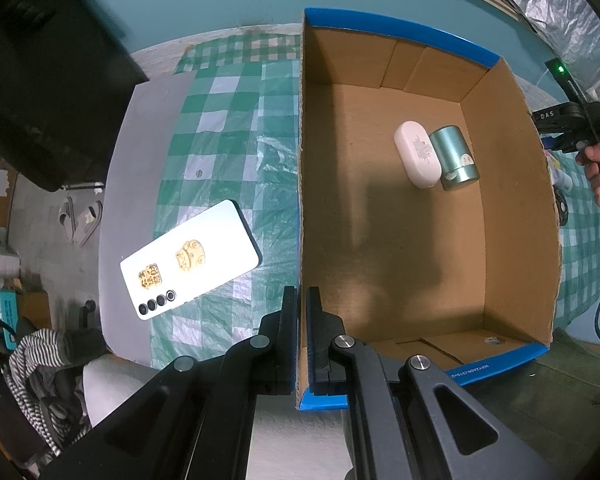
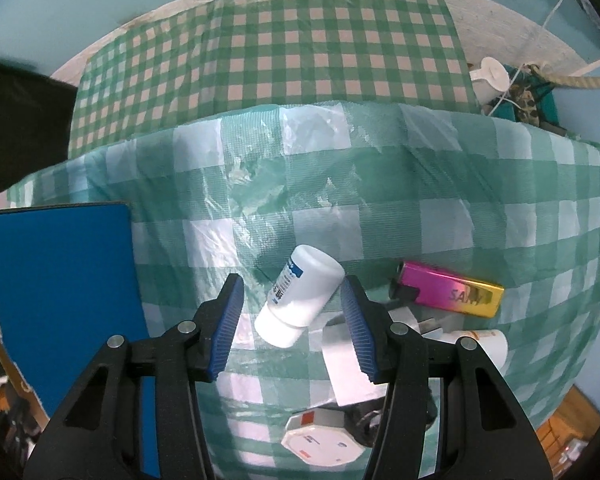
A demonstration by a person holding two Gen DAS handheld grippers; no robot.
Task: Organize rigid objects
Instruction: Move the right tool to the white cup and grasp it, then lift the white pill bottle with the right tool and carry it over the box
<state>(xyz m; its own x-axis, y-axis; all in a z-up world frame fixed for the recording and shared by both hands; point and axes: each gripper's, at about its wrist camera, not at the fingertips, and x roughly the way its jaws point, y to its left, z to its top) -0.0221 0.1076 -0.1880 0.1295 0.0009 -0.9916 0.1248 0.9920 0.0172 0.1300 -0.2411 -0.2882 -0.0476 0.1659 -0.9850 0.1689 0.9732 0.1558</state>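
My left gripper (image 1: 303,294) is shut on the left wall of an open cardboard box (image 1: 300,184) with blue outer sides. Inside the box lie a white earbud case (image 1: 417,154) and a teal metal cylinder (image 1: 454,158), side by side. A white phone (image 1: 191,259) with gold stickers lies on the checkered cloth left of the box. My right gripper (image 2: 292,286) is open, its fingers on either side of a white plastic bottle (image 2: 298,296) that lies tilted on the cloth. The box's blue wall (image 2: 60,280) stands to the left in the right wrist view.
Near the bottle lie a pink-and-gold lighter (image 2: 448,288), a white tube (image 2: 480,342), a white plug (image 2: 404,316), a white paper strip (image 2: 346,364) and an octagonal white box (image 2: 320,438). A white cup and clutter (image 2: 492,78) sit at the far right. The other hand-held gripper (image 1: 588,136) shows right of the box.
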